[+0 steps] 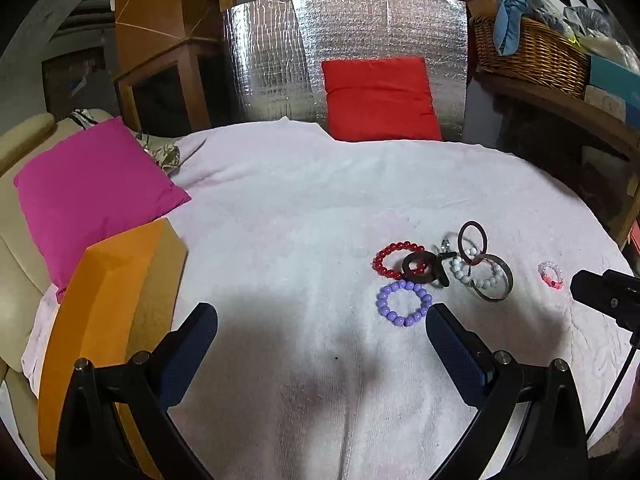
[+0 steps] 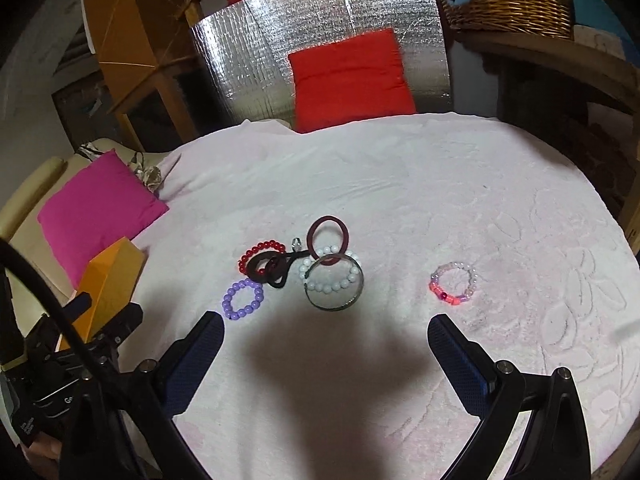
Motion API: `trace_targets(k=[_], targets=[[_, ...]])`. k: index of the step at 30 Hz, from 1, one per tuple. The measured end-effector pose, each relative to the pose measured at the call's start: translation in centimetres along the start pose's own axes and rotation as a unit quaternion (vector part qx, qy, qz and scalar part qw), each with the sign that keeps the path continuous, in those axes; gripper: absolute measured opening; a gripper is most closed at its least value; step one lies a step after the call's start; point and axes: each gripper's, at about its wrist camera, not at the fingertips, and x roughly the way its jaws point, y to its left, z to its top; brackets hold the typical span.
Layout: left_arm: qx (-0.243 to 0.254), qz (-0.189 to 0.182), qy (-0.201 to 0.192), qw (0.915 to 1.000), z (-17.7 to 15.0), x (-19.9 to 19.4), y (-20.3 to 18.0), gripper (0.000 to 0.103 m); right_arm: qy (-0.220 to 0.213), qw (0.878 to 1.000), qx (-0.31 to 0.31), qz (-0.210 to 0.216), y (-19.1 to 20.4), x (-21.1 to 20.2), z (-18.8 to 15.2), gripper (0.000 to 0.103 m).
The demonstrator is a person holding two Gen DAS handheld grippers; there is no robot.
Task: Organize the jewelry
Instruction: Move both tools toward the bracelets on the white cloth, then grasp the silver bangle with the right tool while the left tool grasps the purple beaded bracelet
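Jewelry lies in a cluster on the white towel (image 1: pixel 300 208): a purple bead bracelet (image 1: pixel 404 303) (image 2: pixel 243 299), a red bead bracelet (image 1: pixel 396 259) (image 2: pixel 260 254), a white bead bracelet (image 2: pixel 330 274) inside a metal bangle (image 2: pixel 335 285) (image 1: pixel 492 278), a maroon ring (image 2: pixel 328 240), and a dark ring with a black cord (image 2: pixel 276 270). A pink bead bracelet (image 2: pixel 454 283) (image 1: pixel 550 275) lies apart to the right. My left gripper (image 1: pixel 322 320) is open and empty just before the purple bracelet. My right gripper (image 2: pixel 325 330) is open and empty before the bangle.
An orange box (image 1: pixel 108 312) (image 2: pixel 108 280) stands at the towel's left edge beside a magenta cushion (image 1: pixel 96 192). A red cushion (image 1: pixel 380 98) leans on a silver foil panel (image 1: pixel 272 60) at the back. A wicker basket (image 1: pixel 528 48) sits on a wooden shelf at the right.
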Motion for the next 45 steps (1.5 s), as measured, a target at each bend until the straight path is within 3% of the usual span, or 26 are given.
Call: trace_targets(k=[34,45], targets=[[0.017,0.029,0.019,0.9992,-0.4,1.6,-0.3,0.103,0.024,0.999,0.016,0.038,0.2,1.3,-0.1,0.098],[0.028,0.047,0.073,0.9958,-0.1,4.6,0.8,0.103,0.042,0.998,0.004,0.045,-0.2,4.0,0.7,0.097]])
